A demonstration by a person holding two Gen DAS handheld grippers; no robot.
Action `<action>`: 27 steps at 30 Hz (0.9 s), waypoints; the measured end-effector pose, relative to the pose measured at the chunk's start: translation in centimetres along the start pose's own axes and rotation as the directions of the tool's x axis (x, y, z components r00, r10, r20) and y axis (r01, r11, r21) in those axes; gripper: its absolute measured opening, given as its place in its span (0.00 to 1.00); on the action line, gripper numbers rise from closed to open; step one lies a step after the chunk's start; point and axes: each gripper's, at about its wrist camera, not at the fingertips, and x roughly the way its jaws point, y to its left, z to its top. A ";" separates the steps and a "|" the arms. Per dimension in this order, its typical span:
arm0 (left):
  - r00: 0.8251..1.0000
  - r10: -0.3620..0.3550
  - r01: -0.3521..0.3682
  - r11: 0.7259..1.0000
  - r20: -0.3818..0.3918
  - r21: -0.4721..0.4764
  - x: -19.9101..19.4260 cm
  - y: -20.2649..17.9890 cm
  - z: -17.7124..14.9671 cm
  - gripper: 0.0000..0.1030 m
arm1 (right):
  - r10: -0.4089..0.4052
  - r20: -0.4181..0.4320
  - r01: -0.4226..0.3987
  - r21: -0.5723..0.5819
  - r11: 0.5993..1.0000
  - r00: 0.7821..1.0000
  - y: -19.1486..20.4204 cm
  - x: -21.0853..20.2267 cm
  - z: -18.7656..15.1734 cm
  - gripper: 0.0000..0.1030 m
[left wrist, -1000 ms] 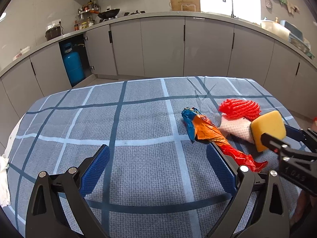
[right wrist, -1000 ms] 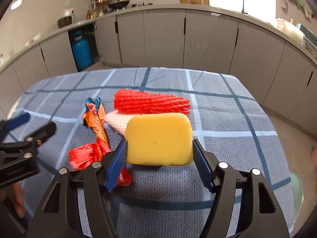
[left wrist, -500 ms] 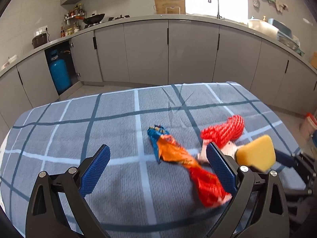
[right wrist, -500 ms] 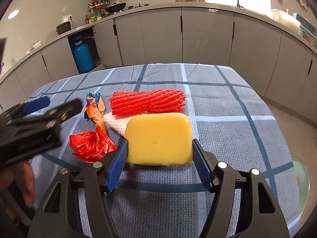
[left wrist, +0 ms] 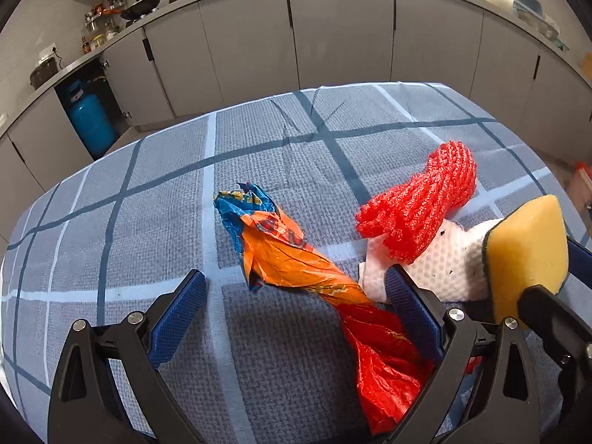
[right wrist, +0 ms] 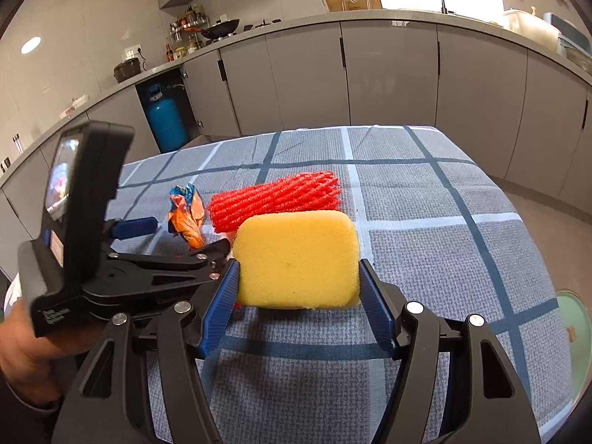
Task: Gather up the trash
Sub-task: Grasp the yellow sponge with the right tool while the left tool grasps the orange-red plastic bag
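Yellow sponge (right wrist: 298,259) is pinched in right tool (right wrist: 299,298) at centre frame; left tool (left wrist: 296,318) is spread over orange wrapper (left wrist: 296,262); red net (left wrist: 418,203) and white foam net (left wrist: 447,262) are left uncollected on surface (left wrist: 155,207).

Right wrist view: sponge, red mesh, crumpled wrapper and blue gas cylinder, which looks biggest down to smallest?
1. Sponge, but it is held closest to the camera, which inflates it.
2. Red mesh.
3 and 4. Gas cylinder and wrapper: they look alike; the wrapper is partly hidden by the left gripper, and the cylinder stands far back.
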 end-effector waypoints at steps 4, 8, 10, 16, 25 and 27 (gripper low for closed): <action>1.000 -0.015 0.015 1.000 -0.011 -0.015 0.1 0.4 0.0 0.95 | -0.043 0.023 0.042 0.028 0.999 0.999 -1.2 -1.1 0.0 0.62; 1.000 -0.009 0.009 1.000 -0.007 -0.019 0.0 0.5 0.0 0.95 | -0.095 0.037 0.092 0.075 0.993 0.995 -3.3 -2.8 -0.3 0.62; 1.000 0.013 -0.013 0.999 0.000 -0.030 -0.6 0.5 -0.2 0.95 | -0.115 0.038 0.112 0.086 0.990 0.993 -4.2 -3.6 -0.7 0.62; 0.998 -0.034 0.038 0.996 0.056 -0.086 -4.3 0.8 -1.5 0.95 | -0.144 0.035 0.139 0.119 0.983 0.989 -6.2 -5.8 -2.5 0.62; 0.993 -0.116 0.116 0.991 0.000 -0.067 -4.0 -1.4 -3.5 0.62 | -0.150 0.043 0.142 0.137 0.980 0.988 -6.9 -7.9 -4.6 0.62; 0.990 -0.142 0.141 0.988 -0.007 -0.058 -4.3 -1.4 -3.8 0.46 | -0.154 0.050 0.145 0.149 0.978 0.987 -7.2 -8.5 -4.9 0.62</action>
